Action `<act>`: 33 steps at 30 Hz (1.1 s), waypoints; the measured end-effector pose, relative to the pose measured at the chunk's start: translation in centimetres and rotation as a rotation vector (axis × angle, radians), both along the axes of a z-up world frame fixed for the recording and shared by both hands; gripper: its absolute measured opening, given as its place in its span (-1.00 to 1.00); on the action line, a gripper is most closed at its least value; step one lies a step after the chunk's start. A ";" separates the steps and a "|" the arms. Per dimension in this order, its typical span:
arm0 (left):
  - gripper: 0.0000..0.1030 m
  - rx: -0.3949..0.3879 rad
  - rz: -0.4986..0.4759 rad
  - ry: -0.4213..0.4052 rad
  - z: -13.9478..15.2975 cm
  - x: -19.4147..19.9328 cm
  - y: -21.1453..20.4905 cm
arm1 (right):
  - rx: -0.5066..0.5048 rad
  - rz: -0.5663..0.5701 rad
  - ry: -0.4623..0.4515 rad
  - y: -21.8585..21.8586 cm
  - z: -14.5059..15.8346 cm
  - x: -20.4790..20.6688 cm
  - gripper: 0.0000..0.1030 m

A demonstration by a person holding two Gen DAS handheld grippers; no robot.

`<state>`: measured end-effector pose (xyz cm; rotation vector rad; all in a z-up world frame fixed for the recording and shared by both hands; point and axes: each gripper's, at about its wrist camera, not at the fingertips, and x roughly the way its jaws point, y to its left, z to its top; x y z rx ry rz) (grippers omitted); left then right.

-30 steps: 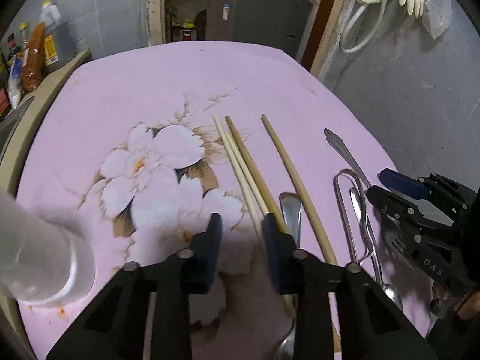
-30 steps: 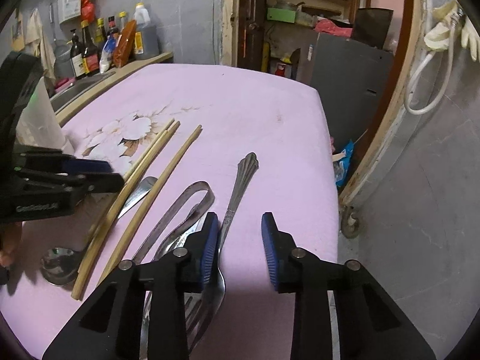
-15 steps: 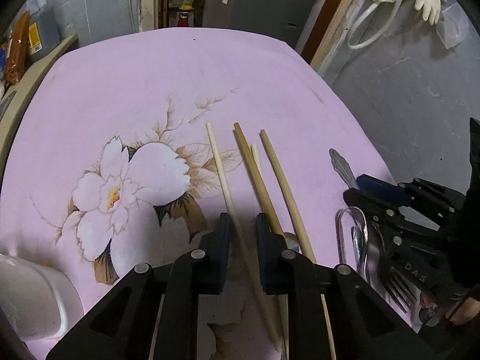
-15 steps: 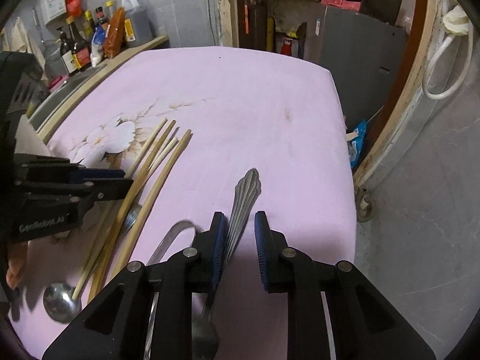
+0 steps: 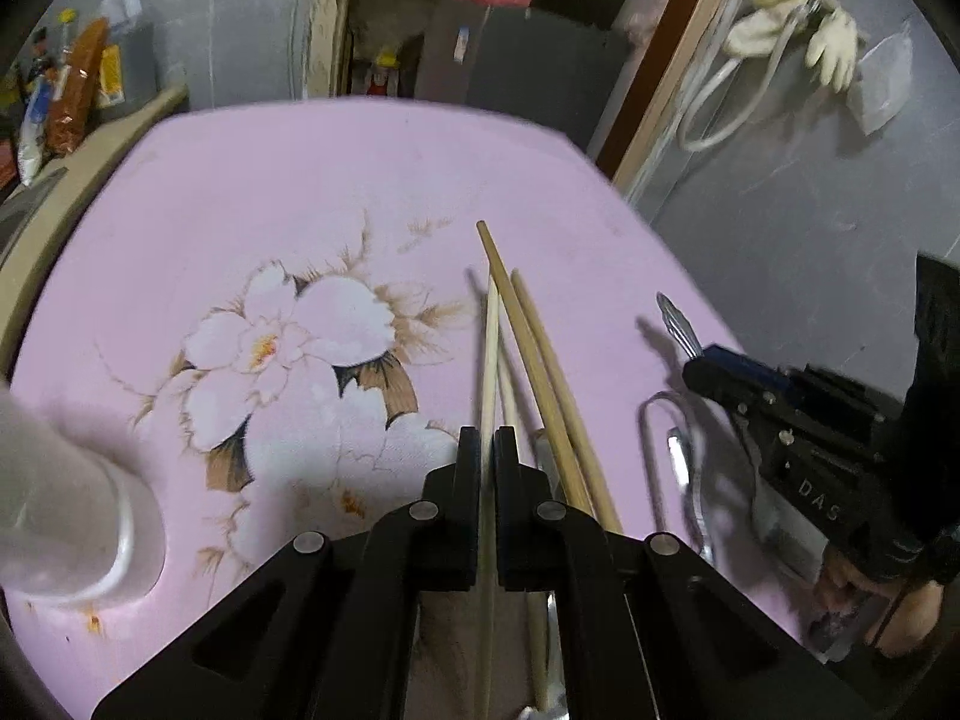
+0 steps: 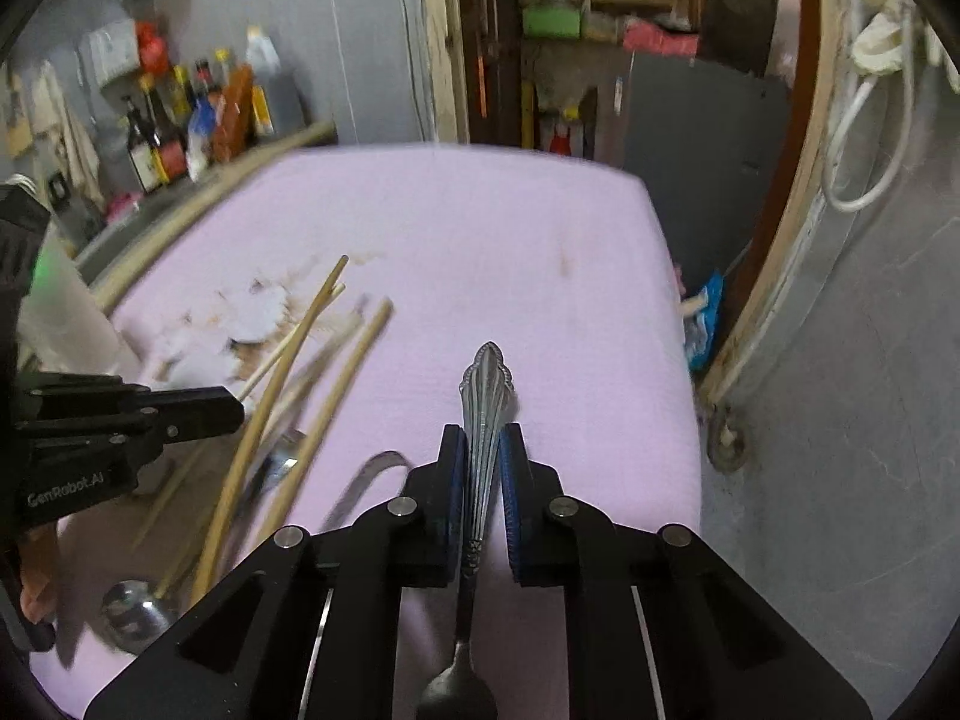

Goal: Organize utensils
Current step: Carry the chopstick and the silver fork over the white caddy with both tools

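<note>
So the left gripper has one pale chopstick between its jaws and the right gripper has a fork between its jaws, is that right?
Not quite. The left gripper does have one pale chopstick between its jaws, but the right gripper is closing on a spoon, not a fork. The right wrist view shows the ornate handle between the blue pads and the rounded bowl at the bottom edge.

Left gripper [image 5: 487,450] clamped tight, pitched down, pale chopstick [image 5: 489,372] pinched. Right gripper [image 6: 485,468] closing, spoon handle [image 6: 487,396] between pads, pitched down.
</note>
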<state>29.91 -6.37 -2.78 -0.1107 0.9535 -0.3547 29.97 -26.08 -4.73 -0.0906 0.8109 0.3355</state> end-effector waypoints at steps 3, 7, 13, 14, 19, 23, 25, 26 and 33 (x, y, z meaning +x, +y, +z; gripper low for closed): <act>-0.96 -0.027 0.010 -0.077 0.9 -1.5 0.3 | 0.020 -0.004 -0.097 0.1 0.8 -2.2 -0.82; -0.96 -0.036 0.035 -0.179 2.1 -4.1 0.9 | 0.040 -0.002 -0.230 0.5 1.9 -5.1 -0.82; -0.96 -0.052 0.130 -0.269 3.3 -6.1 2.0 | 0.066 0.011 -0.366 1.7 2.9 -7.7 -0.82; -0.96 -0.057 0.144 -0.283 3.2 -6.3 2.2 | 0.078 0.015 -0.389 1.9 3.0 -8.1 -0.82; -0.96 -0.073 0.192 -0.358 4.4 -7.8 3.3 | 0.103 0.012 -0.460 2.7 3.8 -8.9 -0.82; -0.96 -0.126 0.212 -0.430 5.7 -9.0 4.2 | 0.122 0.006 -0.514 3.2 4.4 -9.8 -0.82; -0.96 -0.149 0.225 -0.469 6.3 -9.4 4.7 | 0.133 0.001 -0.548 3.4 4.9 -10.1 -0.82; -0.96 -0.155 0.230 -0.480 6.5 -9.5 4.8 | 0.142 -0.004 -0.570 3.5 5.2 -10.3 -0.82; -0.96 -0.190 0.253 -0.524 8.1 -9.8 6.4 | 0.191 -0.012 -0.662 4.3 7.0 -10.6 -0.83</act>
